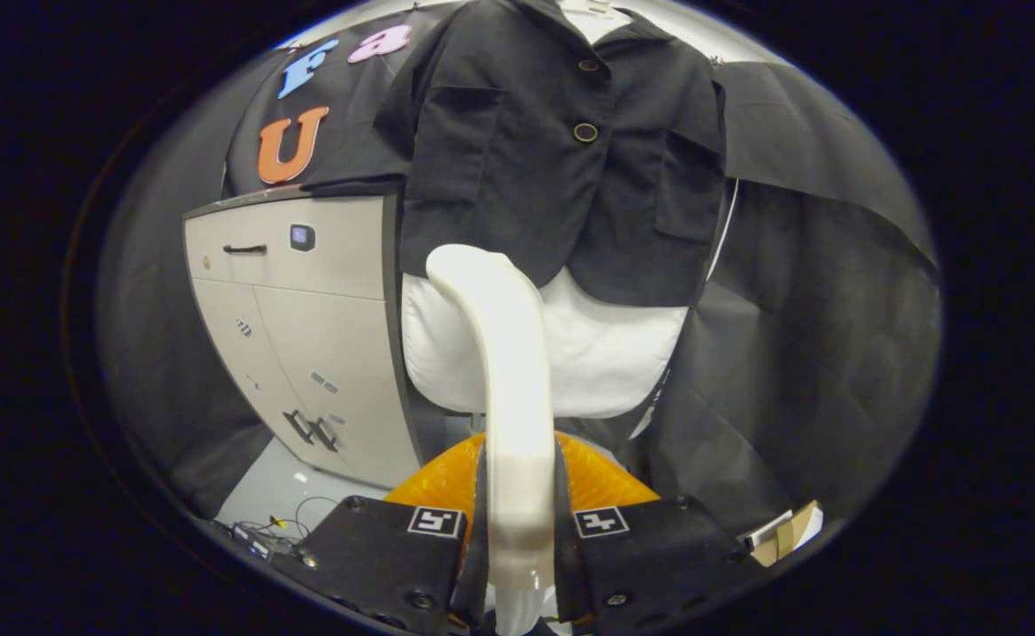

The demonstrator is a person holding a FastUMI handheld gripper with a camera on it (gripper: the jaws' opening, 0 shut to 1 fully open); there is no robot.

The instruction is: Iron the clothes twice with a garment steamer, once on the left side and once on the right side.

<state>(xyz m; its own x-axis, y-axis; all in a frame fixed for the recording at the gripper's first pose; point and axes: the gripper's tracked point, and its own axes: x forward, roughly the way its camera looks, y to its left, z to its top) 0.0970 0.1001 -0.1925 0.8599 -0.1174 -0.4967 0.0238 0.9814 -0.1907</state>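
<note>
While its head is aimed at the hanging black buttoned jacket (pixel 553 150), the white curved plastic steamer handle (pixel 513 389) is clamped between the gripper (pixel 517 530) fingers.

One gripper (pixel 517 530) is clamping both fingers on one white garment steamer (pixel 509 371), whose handle is running up between them. One black jacket (pixel 553 168) is hanging straight ahead, carrying two visible buttons (pixel 585 132) and two front pockets (pixel 456 141), over one white garment (pixel 597 353) showing below its hem. One pale cabinet (pixel 305 327) is standing to the left with three dark handles (pixel 245 249), one orange ribbed piece (pixel 438 481) is sitting just beyond the fingers, and one small cardboard box (pixel 787 533) is lying near on the right.
</note>
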